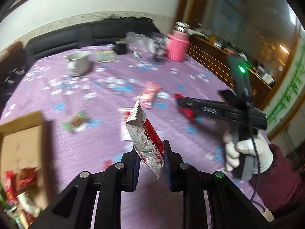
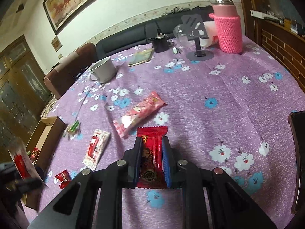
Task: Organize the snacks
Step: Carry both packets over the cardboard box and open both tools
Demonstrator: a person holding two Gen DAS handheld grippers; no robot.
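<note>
My left gripper [image 1: 150,149] is shut on a white and red snack packet [image 1: 143,131], held tilted in the air above the purple flowered tablecloth [image 1: 91,137]. A cardboard box [image 1: 22,139] with several snacks in it sits to its left. My right gripper [image 2: 152,143] is shut on a red snack packet [image 2: 152,152] low over the cloth; a white-gloved hand [image 1: 247,152] holds it. On the cloth lie a long pink packet [image 2: 139,112], another white and red packet [image 2: 97,147], a small red candy [image 2: 63,177] and a green candy [image 2: 73,127].
Farther back stand a white mug [image 2: 103,72], a pink knitted flask [image 2: 227,28], a grey phone stand [image 2: 198,43], a black pot [image 2: 160,42] and a flat booklet [image 2: 142,57]. A dark sofa [image 2: 129,36] and a brown chair [image 2: 70,66] border the table.
</note>
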